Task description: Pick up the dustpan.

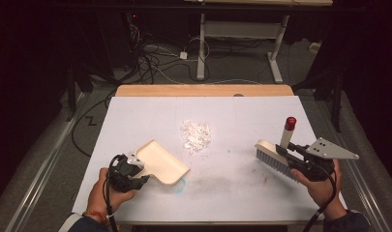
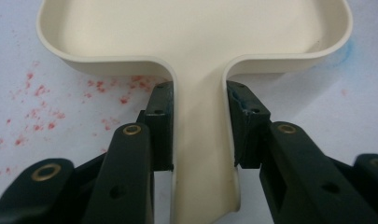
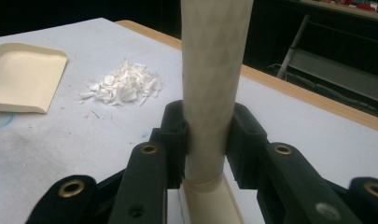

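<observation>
While my left gripper (image 2: pixel 198 135) clamps one dustpan (image 1: pixel 160 162) and right gripper (image 3: pixel 207 140) one brush (image 1: pixel 276 153), its bristles partly hidden, one scrap pile (image 1: pixel 196 135) sits at twelve o'clock.

- The dustpan (image 2: pixel 196 28) looks like cream plastic, smooth, with a soft gloss on its rim.
- The brush (image 1: pixel 276 153) has a handle of the same cream plastic, with a fine faceted texture; its cap is glossy red.
- The scraps (image 1: pixel 196 135) look like thin white paper, torn and crumpled.
- The worktop (image 1: pixel 242 188) has a white matt cover, a little stained, over an edge of pale wood.
- The left tool (image 2: pixel 199 135) is matt black plastic with brass-coloured rivets.
</observation>
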Demonstrator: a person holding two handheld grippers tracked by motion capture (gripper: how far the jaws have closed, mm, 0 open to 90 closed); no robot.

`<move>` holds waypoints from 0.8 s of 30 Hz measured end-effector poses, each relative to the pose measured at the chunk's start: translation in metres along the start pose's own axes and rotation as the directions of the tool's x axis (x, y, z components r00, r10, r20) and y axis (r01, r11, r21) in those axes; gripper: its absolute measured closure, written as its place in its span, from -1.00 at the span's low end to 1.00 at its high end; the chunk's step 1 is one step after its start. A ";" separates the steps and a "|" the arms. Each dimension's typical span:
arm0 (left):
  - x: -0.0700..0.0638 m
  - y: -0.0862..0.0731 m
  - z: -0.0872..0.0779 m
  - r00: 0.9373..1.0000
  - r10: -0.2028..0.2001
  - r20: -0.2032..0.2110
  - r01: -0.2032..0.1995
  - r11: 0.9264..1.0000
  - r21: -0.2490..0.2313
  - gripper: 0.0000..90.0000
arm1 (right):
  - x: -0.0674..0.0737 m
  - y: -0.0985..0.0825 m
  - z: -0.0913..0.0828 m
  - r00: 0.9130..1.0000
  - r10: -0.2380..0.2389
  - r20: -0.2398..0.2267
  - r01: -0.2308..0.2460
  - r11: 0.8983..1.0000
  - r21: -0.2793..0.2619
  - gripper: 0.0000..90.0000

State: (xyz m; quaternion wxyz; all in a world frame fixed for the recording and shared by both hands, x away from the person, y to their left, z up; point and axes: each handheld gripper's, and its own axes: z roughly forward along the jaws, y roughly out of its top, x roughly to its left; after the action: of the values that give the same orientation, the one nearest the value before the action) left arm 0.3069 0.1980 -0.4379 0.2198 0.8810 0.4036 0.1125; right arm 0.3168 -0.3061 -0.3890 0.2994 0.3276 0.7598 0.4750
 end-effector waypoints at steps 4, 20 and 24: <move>0.000 0.002 0.002 1.000 0.004 0.010 -0.004 1.000 0.005 0.41 | 0.000 0.000 0.002 1.000 0.003 0.000 -0.003 1.000 0.004 0.58; 0.001 0.002 0.010 0.999 0.004 0.033 -0.005 1.000 0.010 0.41 | 0.002 0.001 0.008 1.000 -0.002 -0.019 0.002 1.000 0.013 0.58; 0.002 0.001 0.011 0.999 0.004 0.034 -0.004 1.000 0.010 0.41 | 0.001 0.000 0.007 1.000 0.002 -0.019 -0.002 1.000 0.007 0.58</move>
State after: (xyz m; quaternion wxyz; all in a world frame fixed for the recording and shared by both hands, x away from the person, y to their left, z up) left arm 0.3129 0.1952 -0.4470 0.2218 0.8847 0.3985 0.0960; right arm 0.3221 -0.3014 -0.3914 0.2907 0.3250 0.7639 0.4757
